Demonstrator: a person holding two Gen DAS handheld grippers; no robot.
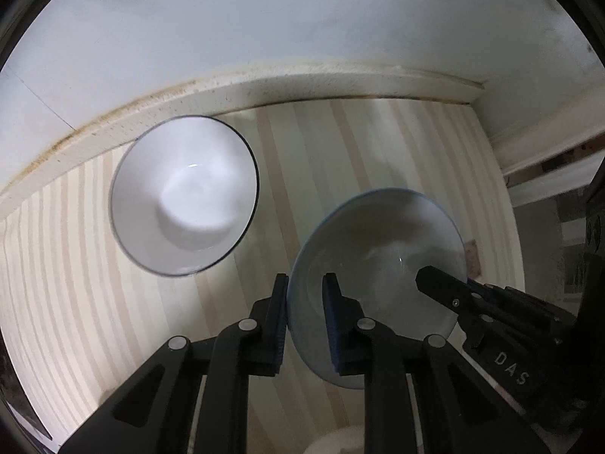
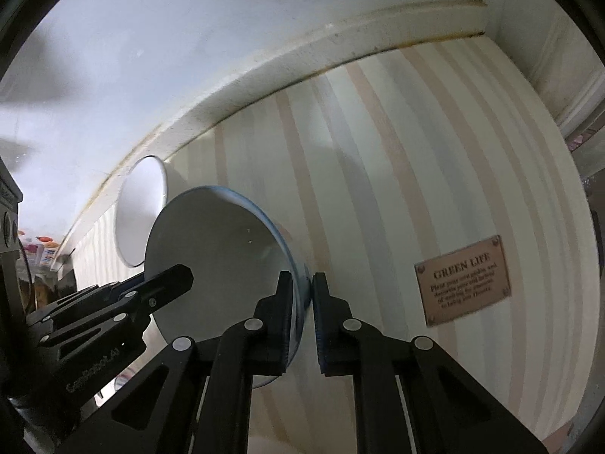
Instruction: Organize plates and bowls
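Note:
A white bowl with a pale blue rim [image 1: 382,265] is held between both grippers above a striped surface. My left gripper [image 1: 306,283] is shut on its left rim, one finger inside and one outside. My right gripper [image 2: 302,283] is shut on the opposite rim of the same bowl [image 2: 219,249]; it shows in the left wrist view [image 1: 446,287] entering from the right. A second white bowl with a dark rim [image 1: 185,196] stands to the left near the back ledge, and shows behind the held bowl in the right wrist view [image 2: 140,212].
A cream ledge [image 1: 264,87] and a white wall run along the back. The striped cream and beige surface [image 1: 340,151] ends at a corner on the right. A brown "GREEN LIFE" label [image 2: 463,278] lies on the surface to the right.

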